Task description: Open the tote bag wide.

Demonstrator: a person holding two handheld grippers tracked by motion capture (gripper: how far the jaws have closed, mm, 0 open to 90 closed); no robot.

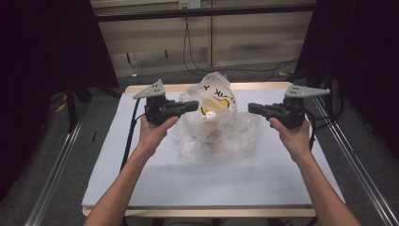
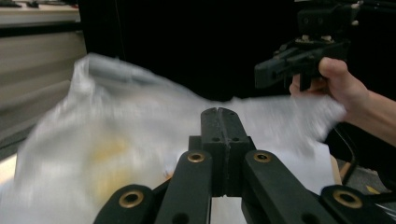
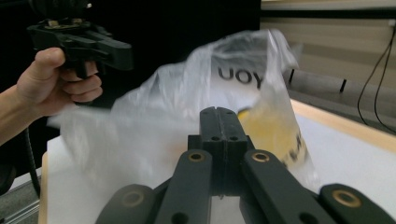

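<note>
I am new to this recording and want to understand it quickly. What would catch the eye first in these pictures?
First, the crumpled clear plastic bag with a yellow print and black letters, in the middle of the white table. Then the two black tools beside it: the left gripper at its left edge and the right gripper at its right, both with fingers closed and pointing inward.

A plastic bag [image 1: 214,122] sits on the surface [image 1: 155,174], toward its far middle. My left tongs [image 1: 192,105] are at the bag's left side, up near its top. My right tongs [image 1: 251,108] are just right of the bag. The two point inward at each other, with the bag between them.
</note>
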